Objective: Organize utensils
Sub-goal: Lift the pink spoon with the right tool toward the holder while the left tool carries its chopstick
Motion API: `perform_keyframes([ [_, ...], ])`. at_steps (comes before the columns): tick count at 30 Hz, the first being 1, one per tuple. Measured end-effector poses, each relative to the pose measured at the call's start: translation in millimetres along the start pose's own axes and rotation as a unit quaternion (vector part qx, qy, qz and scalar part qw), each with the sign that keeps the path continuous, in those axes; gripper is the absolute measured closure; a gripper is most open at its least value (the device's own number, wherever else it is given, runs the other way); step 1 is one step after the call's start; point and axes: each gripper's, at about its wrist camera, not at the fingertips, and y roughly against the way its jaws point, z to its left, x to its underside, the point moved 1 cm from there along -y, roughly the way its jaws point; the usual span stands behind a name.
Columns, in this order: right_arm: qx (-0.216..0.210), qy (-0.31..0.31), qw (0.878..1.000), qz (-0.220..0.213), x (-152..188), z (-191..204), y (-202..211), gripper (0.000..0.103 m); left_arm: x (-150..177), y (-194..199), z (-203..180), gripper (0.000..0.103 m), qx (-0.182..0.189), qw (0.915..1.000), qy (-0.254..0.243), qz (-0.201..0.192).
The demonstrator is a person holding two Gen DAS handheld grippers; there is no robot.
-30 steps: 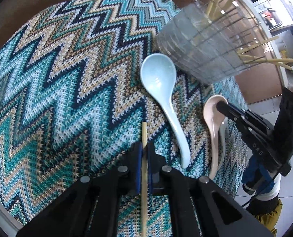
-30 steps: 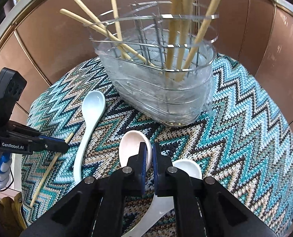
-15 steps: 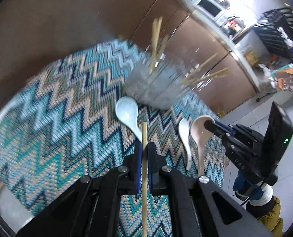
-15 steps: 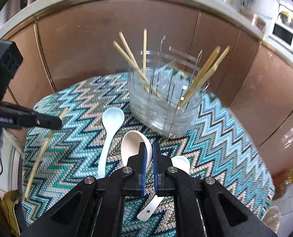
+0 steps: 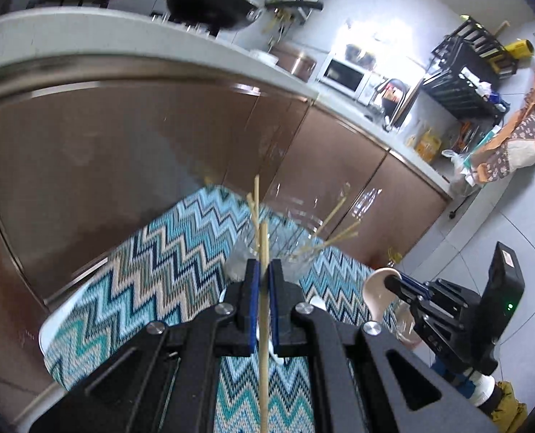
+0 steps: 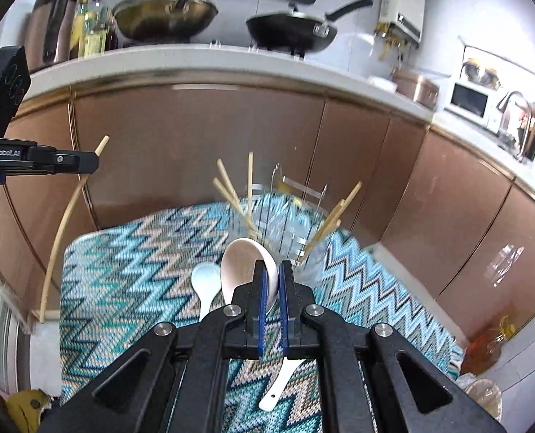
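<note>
Right wrist view: a clear holder (image 6: 285,231) on the zigzag-covered surface (image 6: 130,274) contains several chopsticks (image 6: 247,195). Right tool (image 6: 272,281) clamps a beige spoon (image 6: 244,263); left tool (image 5: 263,281) pinches one chopstick (image 5: 264,324). A pale blue spoon (image 6: 205,283) and a white spoon (image 6: 280,384) lie beside the holder.

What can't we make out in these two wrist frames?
- Left wrist view: the bamboo chopstick in the left tongs runs off the bottom edge, so its lower end is unseen.
- Right wrist view: the beige ceramic spoon has its handle hidden behind the right tongs.
- Both views: the clear plastic utensil holder is motion-blurred, so its compartments cannot be told apart.
- Right wrist view: the white ceramic spoon has its bowl hidden by the tongs.
</note>
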Motion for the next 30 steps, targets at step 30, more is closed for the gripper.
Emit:
perform_keyframes([
  [30,0.022,-0.052,0.987,-0.152,-88,-30,-1,0.097,-81,-43,-43,0.098,0.013,0.9952,-0.045,-0.086],
])
